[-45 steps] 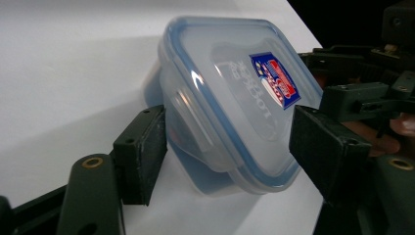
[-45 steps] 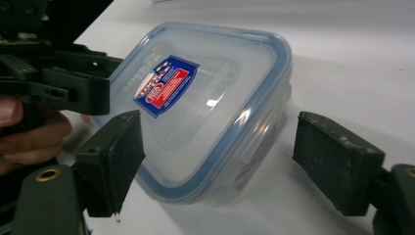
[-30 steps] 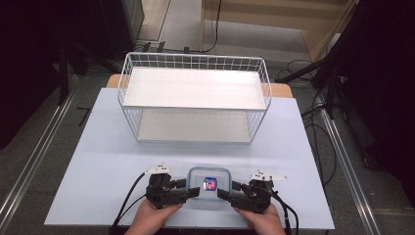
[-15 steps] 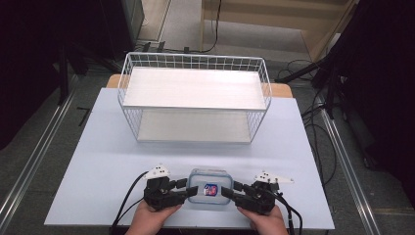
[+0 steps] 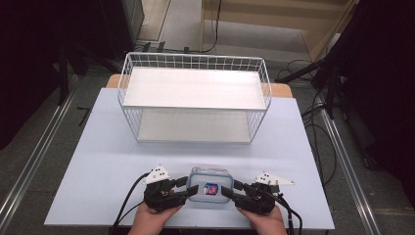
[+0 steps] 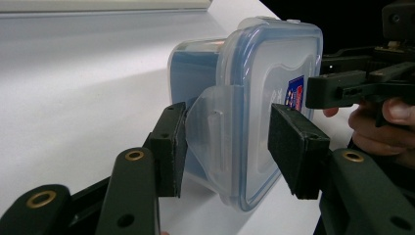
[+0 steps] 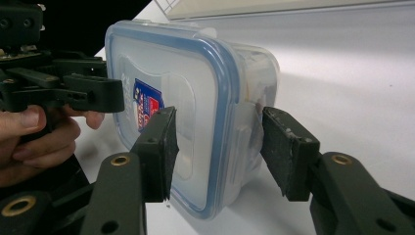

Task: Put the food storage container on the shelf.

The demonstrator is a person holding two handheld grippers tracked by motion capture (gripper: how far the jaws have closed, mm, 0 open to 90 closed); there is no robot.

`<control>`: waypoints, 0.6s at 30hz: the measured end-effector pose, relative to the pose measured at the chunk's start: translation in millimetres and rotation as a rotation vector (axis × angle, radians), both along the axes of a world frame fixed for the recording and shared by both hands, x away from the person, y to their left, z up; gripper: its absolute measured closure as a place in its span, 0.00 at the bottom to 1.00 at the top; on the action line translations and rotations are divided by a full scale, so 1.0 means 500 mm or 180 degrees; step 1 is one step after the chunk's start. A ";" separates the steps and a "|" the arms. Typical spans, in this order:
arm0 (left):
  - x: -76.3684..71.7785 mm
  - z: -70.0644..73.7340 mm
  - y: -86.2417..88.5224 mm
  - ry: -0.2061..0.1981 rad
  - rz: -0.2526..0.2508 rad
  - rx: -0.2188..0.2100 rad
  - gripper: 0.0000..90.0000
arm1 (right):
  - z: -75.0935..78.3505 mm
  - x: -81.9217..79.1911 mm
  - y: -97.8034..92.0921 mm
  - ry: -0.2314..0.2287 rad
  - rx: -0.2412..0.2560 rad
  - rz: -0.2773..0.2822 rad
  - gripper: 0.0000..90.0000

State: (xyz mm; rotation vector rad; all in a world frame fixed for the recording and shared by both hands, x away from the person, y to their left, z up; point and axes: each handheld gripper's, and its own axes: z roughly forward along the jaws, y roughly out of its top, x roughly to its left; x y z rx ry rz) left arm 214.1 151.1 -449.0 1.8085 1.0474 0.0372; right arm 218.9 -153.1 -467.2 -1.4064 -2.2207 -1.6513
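My left tool (image 5: 183,192) and right tool (image 5: 238,193) sit at the lower middle of the high view, one at each end of the clear container (image 5: 210,185) with the blue-rimmed lid. The container rests on the desk (image 5: 98,161), in front of the wire basket (image 5: 194,100). In each gripper view my jaws straddle a side latch with gaps showing, so both tools are partly open and grip nothing firmly.
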 end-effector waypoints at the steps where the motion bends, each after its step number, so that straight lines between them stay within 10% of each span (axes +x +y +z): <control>1: 0.000 0.001 0.000 -0.0014 -0.0003 -0.0001 0.56 | 0.001 -0.001 0.000 -0.0015 -0.0009 0.0000 0.56; 18: -0.017 0.030 -0.007 -0.0378 0.0039 0.0030 0.55 | 0.033 -0.014 0.001 -0.0429 -0.0025 -0.0059 0.55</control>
